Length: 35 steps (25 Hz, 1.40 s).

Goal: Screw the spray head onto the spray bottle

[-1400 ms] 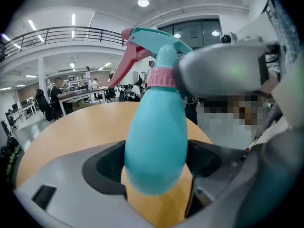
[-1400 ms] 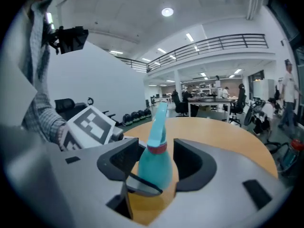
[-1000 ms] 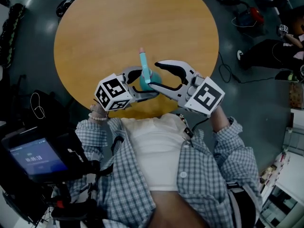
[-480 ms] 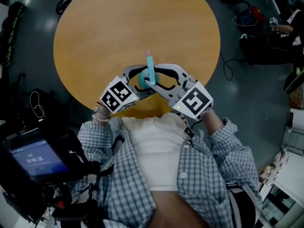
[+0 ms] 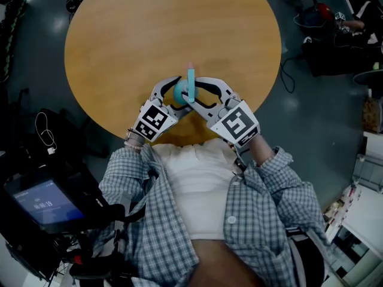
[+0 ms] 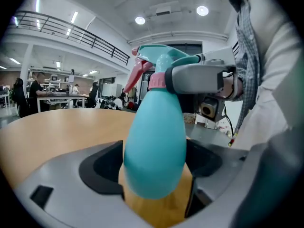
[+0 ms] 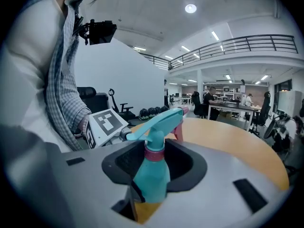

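Note:
A teal spray bottle (image 5: 179,93) stands upright over the near edge of the round wooden table (image 5: 119,40). My left gripper (image 5: 174,94) is shut on its fat body (image 6: 154,146). The teal spray head (image 5: 191,80), with a pink trigger and pink collar (image 6: 156,81), sits on the bottle's neck. My right gripper (image 5: 195,93) comes in from the right. Its jaws have just been closing, and now they clasp the neck at the collar (image 7: 154,154). In the right gripper view the head (image 7: 156,120) points away towards the table. The bottle's base is hidden behind the grippers.
A dark rig with a lit screen (image 5: 42,202) stands at the lower left. Cables and bags (image 5: 317,17) lie on the floor at the upper right. People sit at desks (image 6: 42,96) far behind the table.
Both grippers and the bottle have sunk toward the table and drawn closer together. The right jaws, wide open beside the bottle a second ago, have closed around its neck.

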Motion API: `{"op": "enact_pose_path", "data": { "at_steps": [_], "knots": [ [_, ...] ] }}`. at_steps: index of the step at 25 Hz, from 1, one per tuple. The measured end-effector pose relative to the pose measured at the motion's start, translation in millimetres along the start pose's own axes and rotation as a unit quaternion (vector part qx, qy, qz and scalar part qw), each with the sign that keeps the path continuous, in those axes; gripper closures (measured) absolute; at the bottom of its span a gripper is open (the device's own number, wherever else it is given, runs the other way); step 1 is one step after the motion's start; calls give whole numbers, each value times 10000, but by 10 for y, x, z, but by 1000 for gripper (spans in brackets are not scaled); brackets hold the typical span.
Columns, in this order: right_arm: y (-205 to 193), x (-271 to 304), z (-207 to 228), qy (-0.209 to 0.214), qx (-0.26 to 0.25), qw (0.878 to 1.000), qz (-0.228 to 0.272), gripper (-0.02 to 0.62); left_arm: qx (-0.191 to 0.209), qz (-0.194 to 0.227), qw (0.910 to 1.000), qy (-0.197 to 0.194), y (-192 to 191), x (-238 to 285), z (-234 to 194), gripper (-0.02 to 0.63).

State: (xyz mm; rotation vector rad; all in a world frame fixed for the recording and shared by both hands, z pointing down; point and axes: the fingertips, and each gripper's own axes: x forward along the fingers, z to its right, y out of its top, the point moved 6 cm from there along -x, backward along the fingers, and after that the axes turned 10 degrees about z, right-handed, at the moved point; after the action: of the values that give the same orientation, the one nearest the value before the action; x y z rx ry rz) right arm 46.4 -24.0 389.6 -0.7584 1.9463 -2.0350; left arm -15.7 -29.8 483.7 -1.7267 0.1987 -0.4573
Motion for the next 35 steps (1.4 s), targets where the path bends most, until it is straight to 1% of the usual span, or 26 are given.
{"op": "enact_pose_path", "data": {
  "at_steps": [2,5,8,10,13,15,18,23,24,27,31,32,34,35],
  "knots": [
    [-24,-2,-1,-3,24,10000,-80,472,-17,90,9999,44,-9,10,10,213],
    [-71,-12,5,-3,52,9998,-214,472,73,102,9999,-27,-9,52,43,211],
    [-113,-32,25,-49,65,9995,-312,472,117,-7,9998,-140,-32,79,68,202],
    [-151,-22,18,-100,61,9994,-339,472,168,-150,9997,-130,-96,20,61,202],
    [-251,-9,27,-175,115,9990,-405,472,129,-282,9995,29,-193,-122,21,202],
    [-312,-21,92,-235,196,9986,-438,472,21,-307,9993,209,-212,-192,-35,202],
    [-319,-33,191,-314,315,9984,-354,472,-174,-303,9981,512,-228,-302,-131,202],
    [-372,-32,118,-272,171,9987,-391,472,-365,-309,9958,776,-312,-498,-181,202],
    [-395,-22,85,-244,116,9988,-397,472,-329,-313,9958,799,-336,-527,-193,202],
    [-445,-10,15,-195,59,9992,-338,471,-50,-333,9963,786,-374,-576,-179,204],
    [-455,-33,-16,-187,-41,9991,-389,471,5,-282,9971,713,-370,-553,-90,207],
    [-462,-24,-26,-183,-77,9989,-417,471,6,-279,9971,705,-378,-557,-75,210],
    [-484,-3,-51,-142,-193,9984,-505,471,11,-275,9971,712,-395,-568,-54,268],
    [-499,9,-59,-110,-254,9980,-563,471,8,-268,9970,733,-399,-574,-50,276]
  ]
}}
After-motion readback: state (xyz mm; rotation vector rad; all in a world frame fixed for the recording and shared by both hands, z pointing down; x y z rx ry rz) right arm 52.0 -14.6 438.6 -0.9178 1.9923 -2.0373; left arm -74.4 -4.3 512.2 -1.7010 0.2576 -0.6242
